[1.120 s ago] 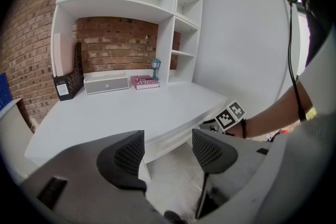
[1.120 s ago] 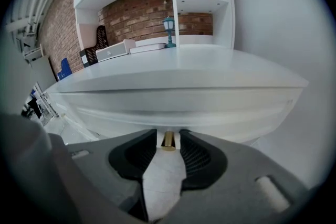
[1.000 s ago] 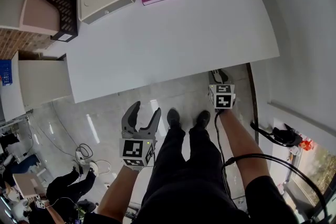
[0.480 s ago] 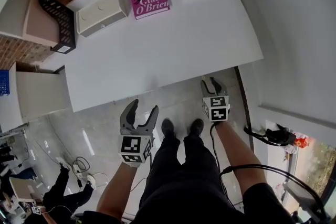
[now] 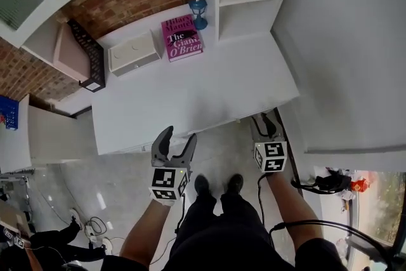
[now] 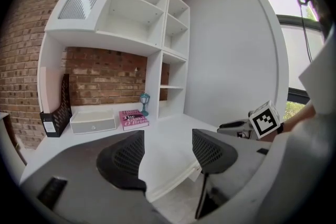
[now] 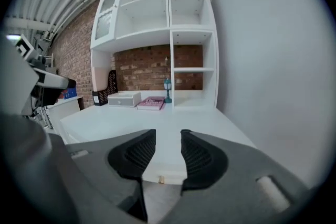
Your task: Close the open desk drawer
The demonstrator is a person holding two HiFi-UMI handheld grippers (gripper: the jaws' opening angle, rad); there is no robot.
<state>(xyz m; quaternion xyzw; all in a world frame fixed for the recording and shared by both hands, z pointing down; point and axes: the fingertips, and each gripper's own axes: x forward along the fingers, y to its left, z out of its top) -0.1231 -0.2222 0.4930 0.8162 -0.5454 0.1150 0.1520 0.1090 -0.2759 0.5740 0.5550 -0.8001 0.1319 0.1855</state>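
Both tongs hang empty, the left tongs (image 5: 179, 134) wide, the right tongs (image 5: 265, 124) narrower. They have risen from near the floor to the table (image 5: 190, 79) edge. Just ahead of the right tongs, under that edge, sits the drawer (image 7: 160, 171) front with its knob, probably within pushing reach.

So your drawer (image 7: 164, 172) was just a plain white front with a tiny brass knob (image 7: 161, 179), sitting under the near edge of the desk (image 7: 157, 123), toward its right end. Couldn't tell if it was fully in.
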